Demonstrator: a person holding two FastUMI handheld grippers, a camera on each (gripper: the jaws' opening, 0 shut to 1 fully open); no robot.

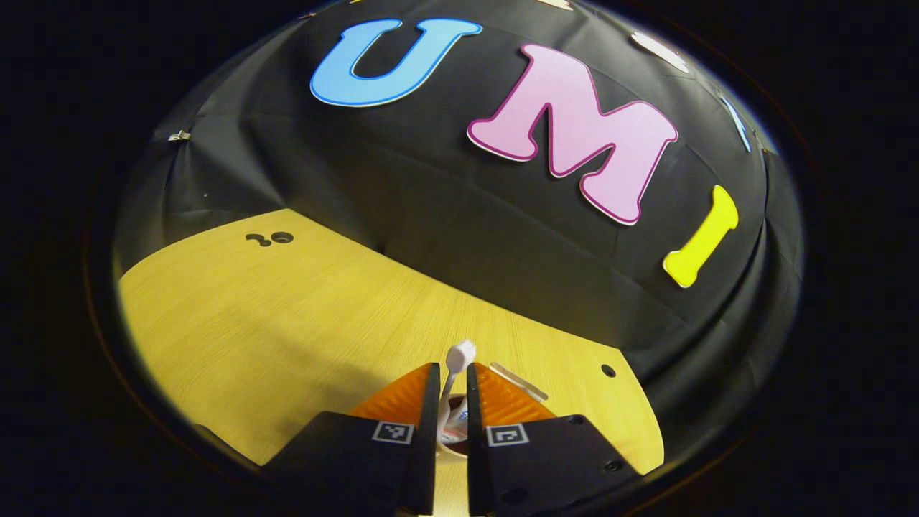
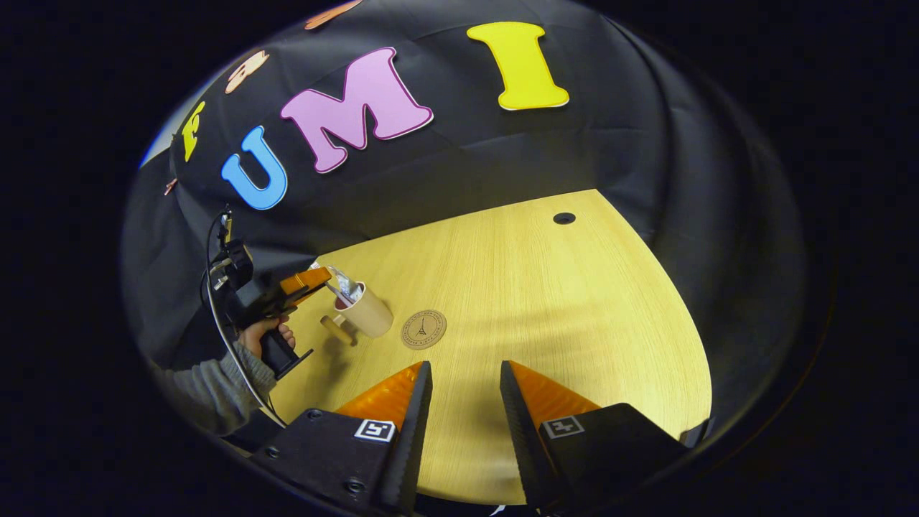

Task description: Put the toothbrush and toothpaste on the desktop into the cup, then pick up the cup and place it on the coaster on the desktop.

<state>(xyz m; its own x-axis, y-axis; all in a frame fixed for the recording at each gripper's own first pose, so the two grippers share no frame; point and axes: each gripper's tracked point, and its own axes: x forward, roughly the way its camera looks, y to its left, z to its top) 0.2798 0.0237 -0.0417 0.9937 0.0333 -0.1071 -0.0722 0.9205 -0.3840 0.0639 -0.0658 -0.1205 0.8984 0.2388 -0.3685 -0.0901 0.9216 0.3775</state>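
The left gripper [image 1: 451, 409], with black bodies and orange ribbed fingers, has its jaws drawn close on the thin stem of the white plastic toothbrush [image 1: 458, 359], whose bristled head stands up just past the fingertips. Directly beneath the jaws sits the rim of the beige round cup [image 1: 451, 446], with the red-and-white toothpaste tube [image 1: 455, 425] already inside.

In the right gripper view that same gripper [image 2: 316, 280] hangs over the cup [image 2: 367, 312], held by a hand [image 2: 262, 334] in a grey sleeve. Just beside the cup on its far side from that hand lies the round brown coaster [image 2: 423, 329] on the yellow wooden desktop [image 2: 574, 309].

The right gripper [image 2: 465, 388] hovers well apart, jaws spread and empty.

The risk, as I judge it: the cup looks tilted, so letting go while the stem leans on the rim could tip it, or the brush could spill out beside it. A small wooden stick [image 2: 336, 329] lying close by could also catch the cup's base.
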